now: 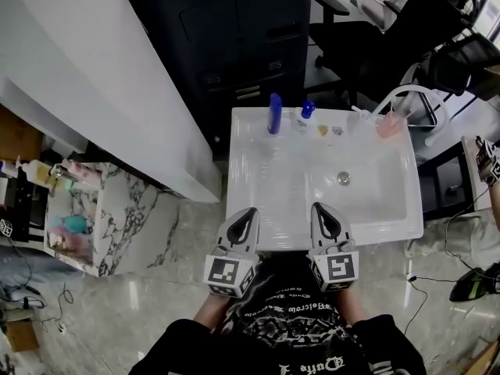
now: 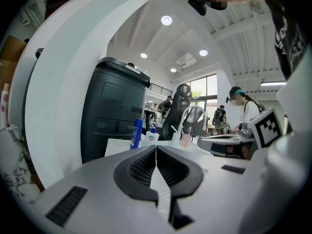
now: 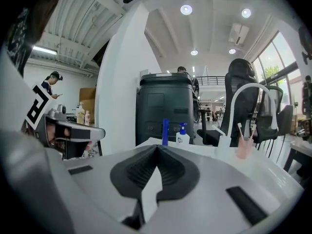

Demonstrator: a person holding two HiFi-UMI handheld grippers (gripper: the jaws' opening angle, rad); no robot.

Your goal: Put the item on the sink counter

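Left hand-held gripper (image 1: 251, 212) and right hand-held gripper (image 1: 319, 208) are both pinched closed and empty, with the counter (image 1: 258, 184) just ahead. No item is held, so the next move is probably fetching one.

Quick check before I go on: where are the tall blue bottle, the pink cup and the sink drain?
tall blue bottle (image 1: 274, 114), head view, middle of its body.
pink cup (image 1: 389, 125), head view, its side wall.
sink drain (image 1: 343, 178), head view, centre of the metal plug.
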